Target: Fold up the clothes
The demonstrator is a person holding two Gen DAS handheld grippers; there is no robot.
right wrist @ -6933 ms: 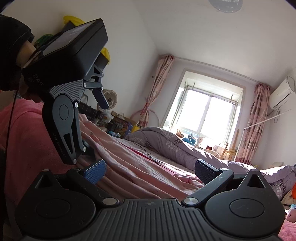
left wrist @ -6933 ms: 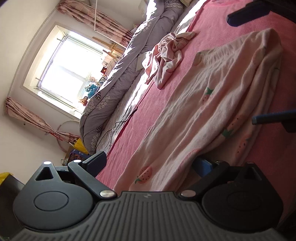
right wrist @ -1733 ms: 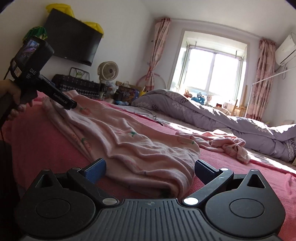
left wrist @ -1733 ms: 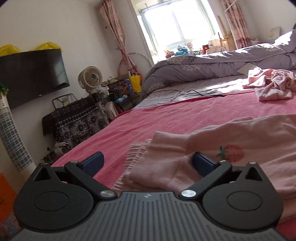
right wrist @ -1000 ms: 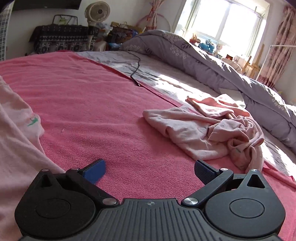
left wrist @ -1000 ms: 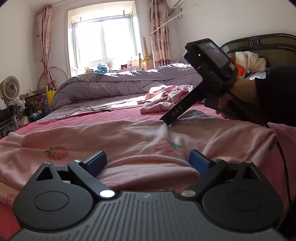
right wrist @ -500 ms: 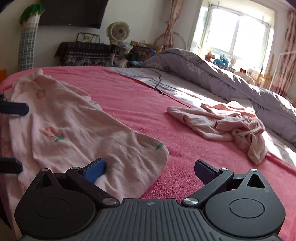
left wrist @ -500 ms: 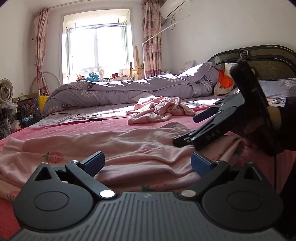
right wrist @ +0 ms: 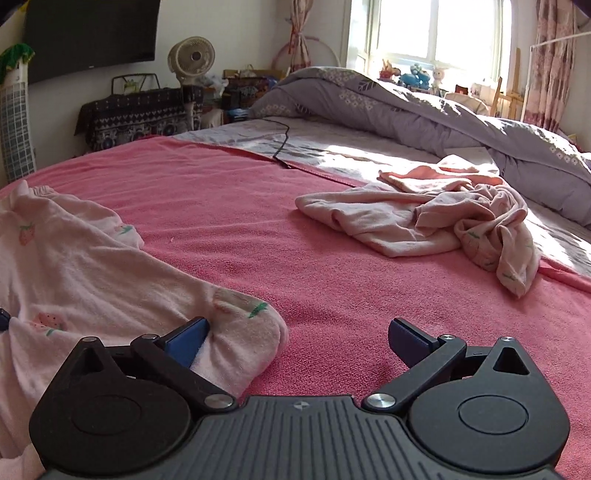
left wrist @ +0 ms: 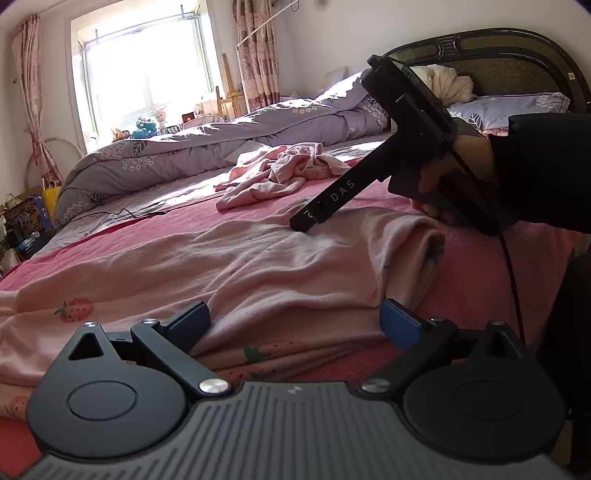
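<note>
1. Pink strawberry garment (left wrist: 258,266) lies part-folded on the bed (right wrist: 332,258), lower frame.
2. Left gripper (left wrist: 295,317) and right gripper (right wrist: 299,336): both spread apart, holding nothing.
3. Soft, limp cloth; best pinched at the edges.

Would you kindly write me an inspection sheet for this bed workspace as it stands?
Surface: pink blanket over the bed.
Job's things: strawberry-print garment spread flat; crumpled pink clothes apart from it.
Clutter: purple duvet bunched along the far side.
Grippers: left gripper open, straddling the garment's edge; right gripper open, at the garment's end.
Cables: black cable on the bed.
Surroundings: window, fan, television.
</note>
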